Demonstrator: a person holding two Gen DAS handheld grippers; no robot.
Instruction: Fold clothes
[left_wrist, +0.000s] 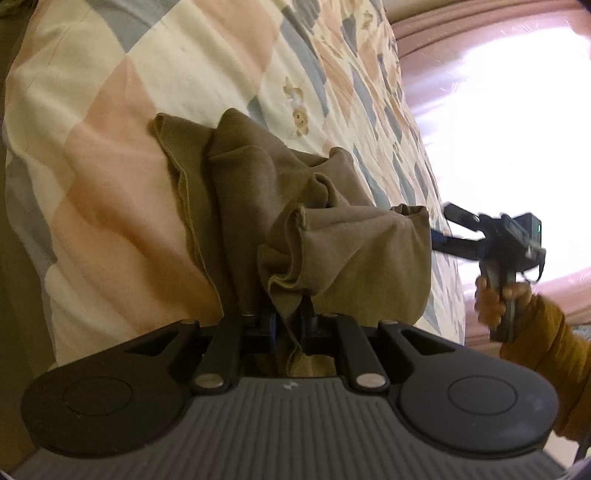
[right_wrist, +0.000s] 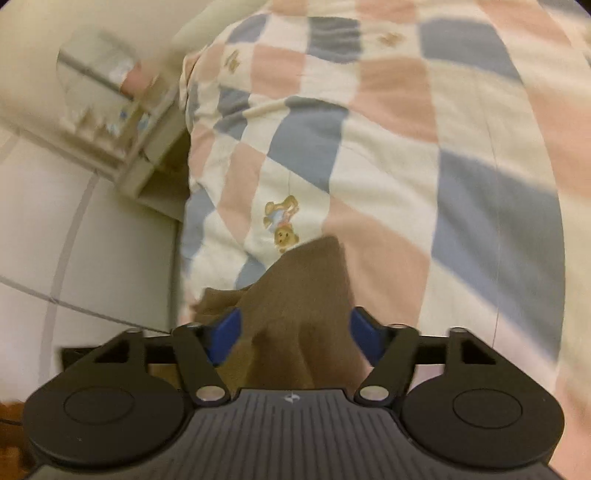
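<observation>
My worry at that moment was the brown garment (left_wrist: 295, 206) sliding out of shape: with only one corner pinned and the other side free, any further pull from my left gripper (left_wrist: 291, 325) could drag the bunched folds across the checked quilt (left_wrist: 110, 155) and undo whatever crease was forming. The cloth was also heaped rather than flat, so a fold laid from there would likely come out crooked. A second risk was my right gripper (right_wrist: 293, 336) snagging loose fabric, since the cloth lay directly between its fingers. My left gripper was clenched on a hem of the garment, the fabric rising straight ahead of its fingers and spreading away over the quilt. My right gripper stood wide, its blue pads (right_wrist: 225, 332) on either side of a ridge of brown cloth without pressing it, so I judged it released. From the left wrist view I could see the right tool out beyond the far edge of the garment, held in a hand (left_wrist: 495, 299) with a mustard sleeve (left_wrist: 554, 354). The garment lay on the quilt just ahead of both tools, near the bed's edge.
</observation>
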